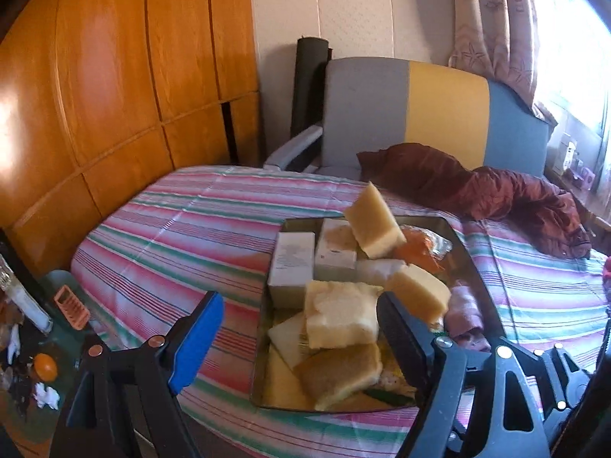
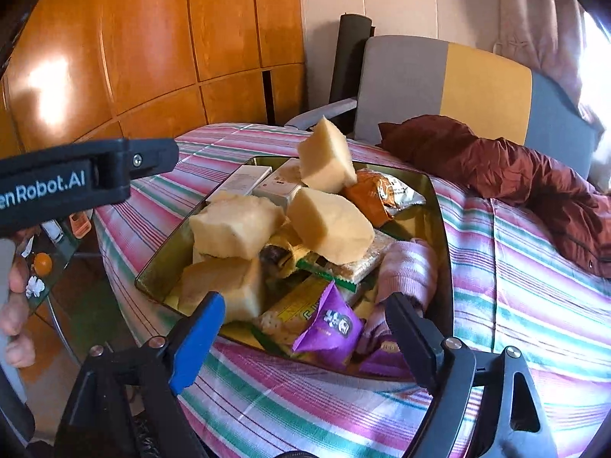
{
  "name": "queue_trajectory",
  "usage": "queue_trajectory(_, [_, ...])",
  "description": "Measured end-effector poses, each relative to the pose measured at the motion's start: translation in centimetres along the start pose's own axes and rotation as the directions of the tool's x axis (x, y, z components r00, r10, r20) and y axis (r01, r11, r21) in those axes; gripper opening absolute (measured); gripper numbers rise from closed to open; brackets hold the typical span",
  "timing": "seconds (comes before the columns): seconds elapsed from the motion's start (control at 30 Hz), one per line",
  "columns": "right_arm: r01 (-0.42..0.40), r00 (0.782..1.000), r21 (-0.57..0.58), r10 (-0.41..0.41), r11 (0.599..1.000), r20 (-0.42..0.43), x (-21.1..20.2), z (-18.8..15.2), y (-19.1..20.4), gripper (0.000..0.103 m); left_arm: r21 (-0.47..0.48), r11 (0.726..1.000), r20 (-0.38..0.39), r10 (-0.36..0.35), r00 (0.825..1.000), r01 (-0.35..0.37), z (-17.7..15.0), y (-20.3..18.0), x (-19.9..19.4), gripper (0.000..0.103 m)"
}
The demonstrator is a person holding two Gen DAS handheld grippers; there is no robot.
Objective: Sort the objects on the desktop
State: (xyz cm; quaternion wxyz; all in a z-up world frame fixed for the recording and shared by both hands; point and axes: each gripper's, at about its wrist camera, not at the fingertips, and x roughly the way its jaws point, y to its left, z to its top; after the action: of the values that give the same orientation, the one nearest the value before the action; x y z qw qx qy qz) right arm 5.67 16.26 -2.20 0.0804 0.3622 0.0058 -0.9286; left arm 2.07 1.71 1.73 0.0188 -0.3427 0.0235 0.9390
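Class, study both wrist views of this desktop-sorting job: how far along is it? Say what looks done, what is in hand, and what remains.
Done: the gold metal tray on the striped cloth already holds yellow sponge blocks, white boxes, snack packets and a pink knitted cloth.
In hand: nothing; the left gripper and right gripper both stand open above the tray.
Left: the pile is jumbled, so ordering it probably remains.

Your tin tray on the table, chair behind it.
The tray (image 2: 439, 206) sits mid-table (image 2: 515, 305); sponges (image 2: 328, 225) are piled over boxes (image 2: 244, 179) at its far-left corner, snack packets (image 2: 328, 324) at its near edge, a rolled cloth (image 2: 408, 267) by its right wall, a jacket (image 2: 515, 175) at the table's far-right edge.
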Motion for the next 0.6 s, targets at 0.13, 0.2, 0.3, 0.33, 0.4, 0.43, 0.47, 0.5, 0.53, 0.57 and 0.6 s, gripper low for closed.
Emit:
queue_trajectory(0.13, [0.010, 1.000, 0.014, -0.010, 1.000, 0.000, -0.16, -0.45, -0.13, 0.087, -0.002, 0.999, -0.019, -0.040, 0.999, 0.040, -0.34, -0.46, 0.27, 0.081])
queue_trajectory(0.2, [0.014, 1.000, 0.019, -0.014, 1.000, 0.000, -0.27, -0.59, -0.18, 0.087, -0.003, 0.999, -0.021, -0.051, 0.998, 0.051, -0.45, -0.63, 0.25, 0.081])
queue_trajectory(0.3, [0.022, 1.000, 0.026, -0.022, 0.999, -0.002, -0.15, -0.53, -0.44, 0.088, -0.015, 0.998, -0.018, -0.061, 0.998, 0.061, -0.33, -0.58, 0.23, 0.081])
queue_trajectory(0.33, [0.026, 1.000, 0.026, -0.026, 0.999, -0.003, -0.09, -0.52, -0.51, 0.088, -0.012, 0.998, -0.015, -0.055, 0.998, 0.055, -0.30, -0.60, 0.25, 0.081])
queue_trajectory(0.4, [0.031, 1.000, 0.027, -0.031, 0.999, -0.004, -0.04, -0.54, -0.59, 0.088, -0.014, 0.999, -0.014, -0.052, 0.999, 0.052, -0.31, -0.48, 0.29, 0.081])
queue_trajectory(0.43, [0.033, 0.999, 0.027, -0.032, 0.999, -0.005, 0.01, -0.53, -0.62, 0.088, -0.013, 0.999, -0.014, -0.051, 0.999, 0.051, -0.31, -0.43, 0.37, 0.081])
queue_trajectory(0.47, [0.035, 0.999, 0.027, -0.034, 0.999, -0.005, 0.03, -0.55, -0.61, 0.088, -0.006, 0.999, -0.015, -0.044, 0.999, 0.044, -0.33, -0.45, 0.47, 0.081])
queue_trajectory(0.5, [0.036, 0.999, 0.027, -0.036, 0.999, -0.005, 0.07, -0.55, -0.59, 0.088, -0.001, 0.999, -0.016, -0.034, 0.999, 0.034, -0.37, -0.47, 0.55, 0.081])
queue_trajectory(0.53, [0.034, 0.999, 0.026, -0.034, 0.999, -0.006, 0.07, -0.54, -0.59, 0.088, 0.000, 1.000, -0.014, -0.027, 1.000, 0.027, -0.43, -0.44, 0.60, 0.080])
queue_trajectory(0.57, [0.035, 0.999, 0.024, -0.035, 0.999, -0.007, 0.11, -0.55, -0.56, 0.088, 0.003, 1.000, -0.010, -0.022, 1.000, 0.022, -0.48, -0.42, 0.64, 0.075])
queue_trajectory(0.6, [0.038, 0.999, 0.020, -0.038, 0.999, -0.007, 0.15, -0.57, -0.51, 0.088, 0.007, 1.000, -0.009, -0.011, 1.000, 0.011, -0.53, -0.42, 0.71, 0.073])
